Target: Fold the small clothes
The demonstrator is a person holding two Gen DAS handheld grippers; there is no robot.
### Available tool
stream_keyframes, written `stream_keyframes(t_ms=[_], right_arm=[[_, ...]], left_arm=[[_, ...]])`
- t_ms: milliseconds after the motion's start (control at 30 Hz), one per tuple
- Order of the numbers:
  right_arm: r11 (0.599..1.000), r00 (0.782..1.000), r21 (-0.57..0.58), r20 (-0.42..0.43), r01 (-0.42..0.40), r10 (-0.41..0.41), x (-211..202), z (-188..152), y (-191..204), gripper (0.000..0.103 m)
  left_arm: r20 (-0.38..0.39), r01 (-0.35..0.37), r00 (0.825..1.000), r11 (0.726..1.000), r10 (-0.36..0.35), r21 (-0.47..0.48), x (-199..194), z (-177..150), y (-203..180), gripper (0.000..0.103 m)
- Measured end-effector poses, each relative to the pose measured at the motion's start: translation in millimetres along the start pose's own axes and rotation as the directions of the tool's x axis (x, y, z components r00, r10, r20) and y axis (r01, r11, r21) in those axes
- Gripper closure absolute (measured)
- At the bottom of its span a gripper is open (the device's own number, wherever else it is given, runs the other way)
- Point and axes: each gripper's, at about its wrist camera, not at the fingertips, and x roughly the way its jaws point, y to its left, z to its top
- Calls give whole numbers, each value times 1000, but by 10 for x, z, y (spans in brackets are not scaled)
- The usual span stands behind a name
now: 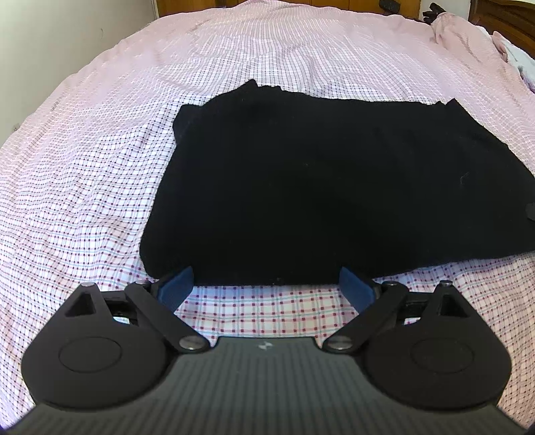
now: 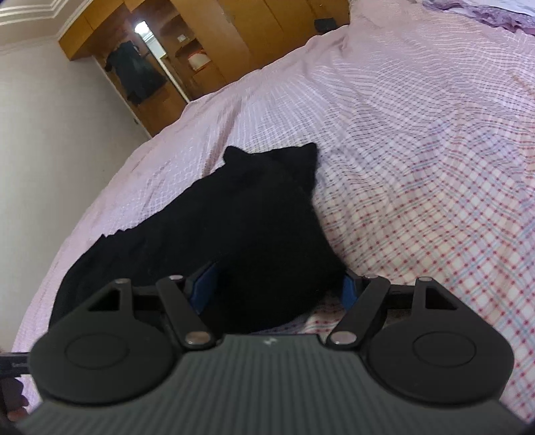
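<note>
A black garment (image 1: 317, 174) lies flat and folded on the pink checked bed sheet (image 1: 83, 167). In the left wrist view my left gripper (image 1: 267, 284) stands open at the garment's near edge, its blue pads (image 1: 177, 287) wide apart and nothing pinched. In the right wrist view the same black garment (image 2: 254, 227) runs away from the camera, with two small points at its far end. My right gripper (image 2: 276, 289) straddles the near end. Cloth bulges between its spread blue pads (image 2: 204, 287), which do not squeeze it. The pad tips are partly hidden by the cloth.
The checked sheet (image 2: 418, 150) spreads wide to the right of the garment. A wooden wardrobe (image 2: 207, 50) and a pale wall (image 2: 50, 134) lie beyond the bed's edge. Bunched pink bedding (image 1: 461, 30) and purple fabric (image 2: 485, 13) sit at the far side. A hand (image 2: 13, 401) shows bottom left.
</note>
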Motion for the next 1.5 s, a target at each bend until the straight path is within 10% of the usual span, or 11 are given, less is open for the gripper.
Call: stream_keyframes(t_ms=[1167, 1300, 1500], right_arm=[[971, 989, 198, 84, -134, 119, 328, 62, -1, 44], [957, 992, 269, 94, -110, 87, 381, 88, -82, 70], [964, 986, 239, 143, -114, 81, 266, 127, 2, 76]], left_arm=[[-9, 21, 1000, 1000, -22, -21, -21, -28, 46, 7], [-10, 20, 1000, 999, -20, -27, -33, -34, 107, 7], [2, -2, 1000, 1000, 2, -22, -86, -22, 248, 7]])
